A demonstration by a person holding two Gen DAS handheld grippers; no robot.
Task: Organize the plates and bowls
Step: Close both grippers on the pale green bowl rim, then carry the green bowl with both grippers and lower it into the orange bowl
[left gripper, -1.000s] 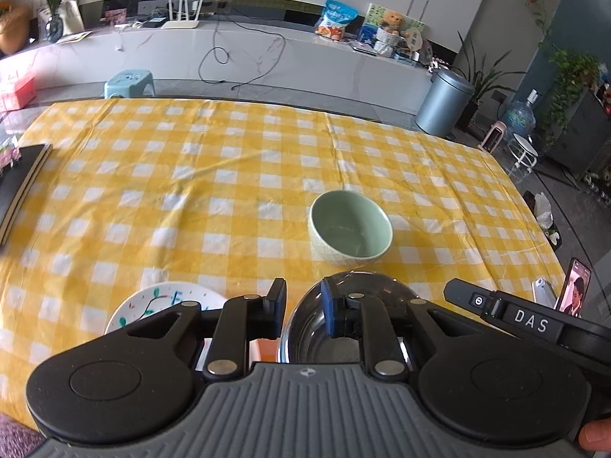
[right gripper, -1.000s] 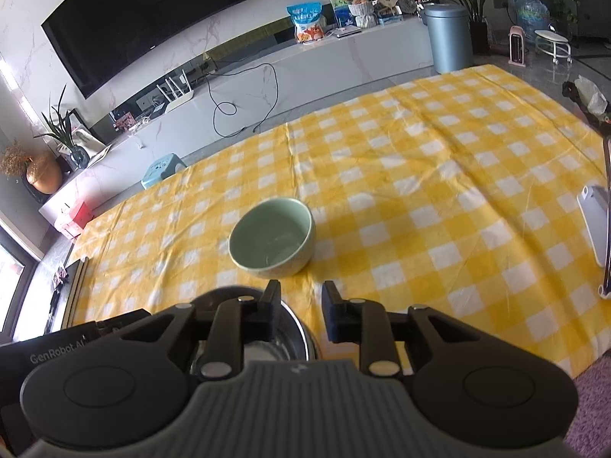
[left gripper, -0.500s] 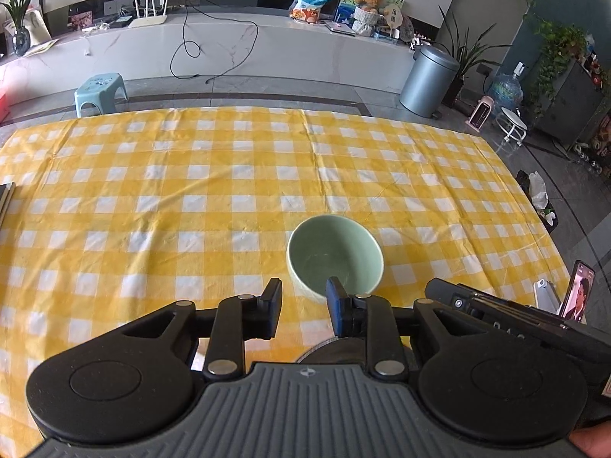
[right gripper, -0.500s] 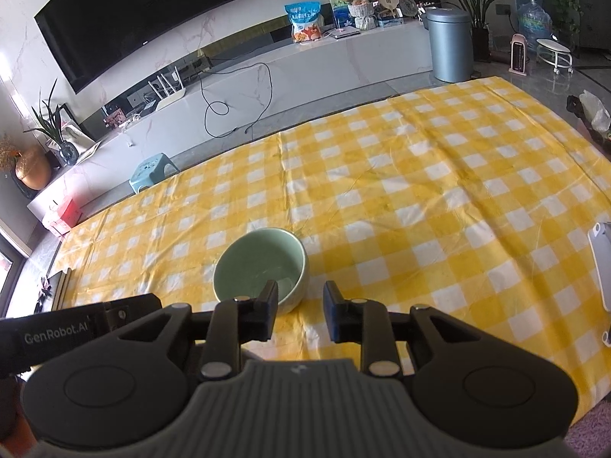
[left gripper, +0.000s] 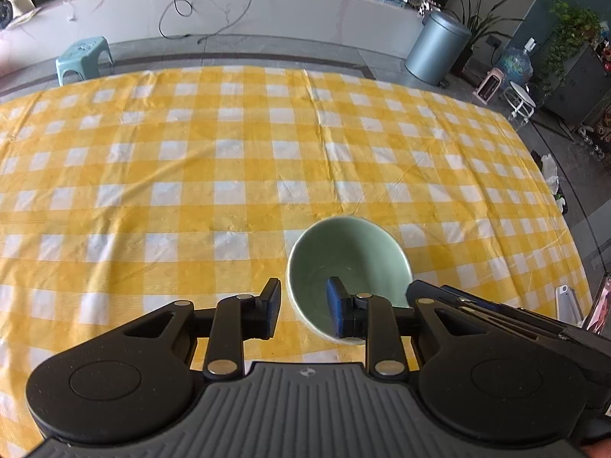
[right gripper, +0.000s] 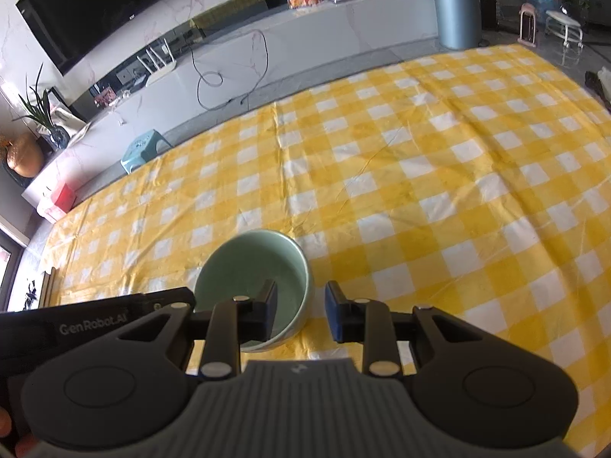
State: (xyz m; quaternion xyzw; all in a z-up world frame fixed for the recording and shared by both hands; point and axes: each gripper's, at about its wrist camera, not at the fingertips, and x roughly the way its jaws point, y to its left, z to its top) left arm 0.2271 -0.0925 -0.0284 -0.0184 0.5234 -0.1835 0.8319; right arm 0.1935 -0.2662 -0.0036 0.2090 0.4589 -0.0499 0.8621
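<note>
Green bowl point(left gripper: 345, 252): upright and empty on the bench, toward the near edge; pale green inside and out; seen also from the right wrist view point(right gripper: 254, 267).
Bench point(left gripper: 191, 175): covered by a yellow and white checked cloth, creased in a few lines running away from the cameras.
Left gripper point(left gripper: 303, 307): fingers spread with a clear gap; left finger pad point(left gripper: 273, 305) outside the bowl's near left wall, right finger pad point(left gripper: 338, 311) over the inside of the bowl, so the near rim lies between the two; contact with the rim cannot be told.
Right gripper point(right gripper: 299, 311): fingers spread likewise; left finger pad point(right gripper: 269, 307) over the inside of the bowl, right finger pad point(right gripper: 334, 313) outside its right wall, rim between them; nothing pinched as far as can be seen.
Other gripper bodies: right one's black casing just right of the bowl in the left wrist view point(left gripper: 496, 316); left one's casing, lettered "GenRobot.AI", just left of the bowl in the right wrist view point(right gripper: 91, 324).
Beyond the bench: long white marble counter point(right gripper: 305, 26) along the wall, a grey bin point(left gripper: 435, 49) at its right end, a small teal stool point(left gripper: 82, 55) on the floor, a dark television point(right gripper: 95, 4) above.
</note>
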